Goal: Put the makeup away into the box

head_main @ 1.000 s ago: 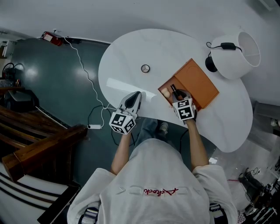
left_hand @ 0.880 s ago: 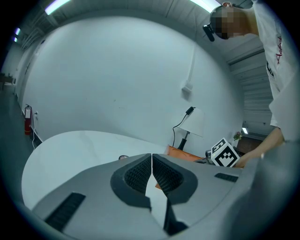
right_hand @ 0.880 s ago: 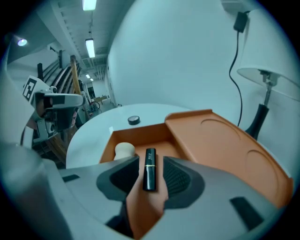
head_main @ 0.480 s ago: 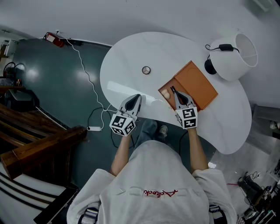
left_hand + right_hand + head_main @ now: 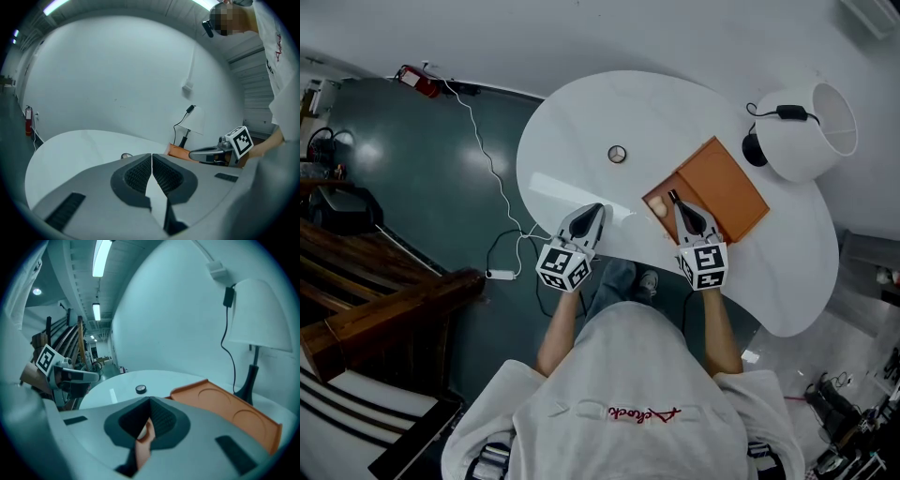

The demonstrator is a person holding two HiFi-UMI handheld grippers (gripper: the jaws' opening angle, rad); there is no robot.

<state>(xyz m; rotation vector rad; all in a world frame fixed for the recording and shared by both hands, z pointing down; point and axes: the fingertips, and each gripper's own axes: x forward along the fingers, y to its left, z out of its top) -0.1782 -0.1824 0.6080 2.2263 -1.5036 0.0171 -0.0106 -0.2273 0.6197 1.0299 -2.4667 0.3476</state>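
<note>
Head view: both grippers closed and empty over the white desk (image 5: 581, 112).
Near edge: left gripper (image 5: 598, 207) is shut on nothing. The right gripper (image 5: 673, 197), jaws just closed with nothing between them, is over the near-left compartment of the orange box (image 5: 727, 183), where a pale makeup piece (image 5: 657, 206) lies. Farther left a small round item (image 5: 618, 154) rests on the desk; lamp (image 5: 806, 131) far right.

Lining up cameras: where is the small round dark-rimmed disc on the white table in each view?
Head view: small round dark-rimmed disc upper centre, left of the orange box.
Left gripper view: disc left of centre, beside the left tongs.
Right gripper view: disc centre, above the right tongs.
Shared landmark: white lamp.
</note>
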